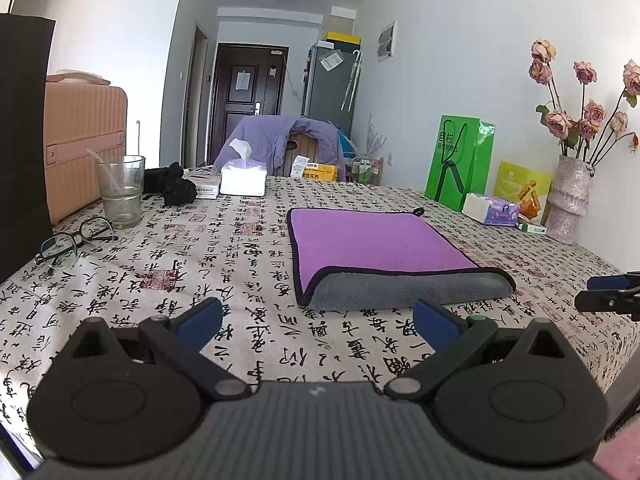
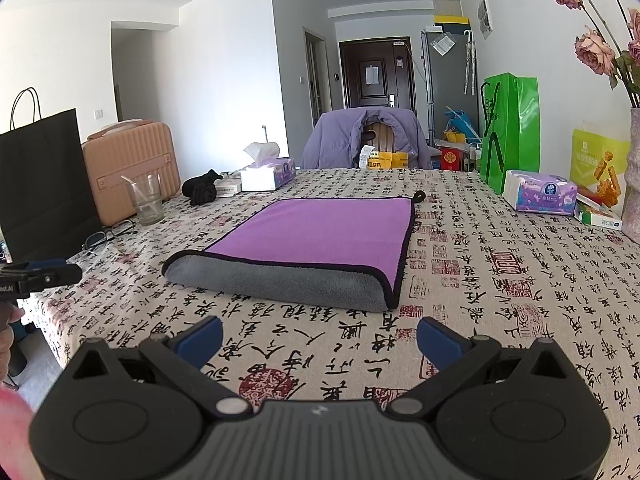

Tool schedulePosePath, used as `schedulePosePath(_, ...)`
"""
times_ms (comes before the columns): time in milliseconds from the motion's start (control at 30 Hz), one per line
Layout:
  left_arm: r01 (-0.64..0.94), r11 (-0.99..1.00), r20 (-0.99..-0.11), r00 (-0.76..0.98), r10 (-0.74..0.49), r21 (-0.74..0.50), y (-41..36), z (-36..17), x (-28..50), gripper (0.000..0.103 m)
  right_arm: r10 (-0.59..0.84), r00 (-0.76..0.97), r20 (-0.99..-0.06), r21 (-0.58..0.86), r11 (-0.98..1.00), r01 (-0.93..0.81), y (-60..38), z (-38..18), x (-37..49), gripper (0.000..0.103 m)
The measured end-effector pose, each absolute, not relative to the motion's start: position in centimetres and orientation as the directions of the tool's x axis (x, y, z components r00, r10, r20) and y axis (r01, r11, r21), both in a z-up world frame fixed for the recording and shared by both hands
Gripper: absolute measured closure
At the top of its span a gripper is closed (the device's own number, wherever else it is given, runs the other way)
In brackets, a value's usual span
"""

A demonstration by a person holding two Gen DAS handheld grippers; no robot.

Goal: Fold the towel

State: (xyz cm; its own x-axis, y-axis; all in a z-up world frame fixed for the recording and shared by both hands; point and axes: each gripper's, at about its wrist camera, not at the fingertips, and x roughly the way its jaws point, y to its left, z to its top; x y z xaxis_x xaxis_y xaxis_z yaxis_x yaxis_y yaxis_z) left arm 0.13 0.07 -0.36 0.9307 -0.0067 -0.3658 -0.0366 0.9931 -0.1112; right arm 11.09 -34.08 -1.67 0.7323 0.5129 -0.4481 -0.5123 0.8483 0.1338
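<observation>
While both claws, left claw [image 1: 318, 320] and right claw [image 2: 319, 334], are hovering released, we are eyeing the towel [image 2: 312, 240]. Its folded edge is lying loose on the table [image 2: 500, 300]. Pinching one layer risks unfolding.

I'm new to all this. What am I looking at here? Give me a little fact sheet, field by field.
setting: table with a calligraphy-print tablecloth in a room
towel: purple and grey towel, lying flat, already folded over once, rounded grey fold on the near side
left claw: left claw open, empty, short of the towel
right claw: right claw open, empty, short of the towel
left side of table: drinking glass, eyeglasses
right side of table: vase of dried roses, green bag
far end: tissue box
</observation>
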Motion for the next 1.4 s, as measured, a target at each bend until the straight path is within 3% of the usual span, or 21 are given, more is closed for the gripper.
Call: schedulePosePath(1400, -0.041, 0.994, -0.372, 0.928, 0.002, -0.098, -0.15, -0.17, 0.75, 0.0, 0.506, 0.727, -0.464, 0.125, 0.85, -0.512, -33.76, -1.8, 11.78, 0.0)
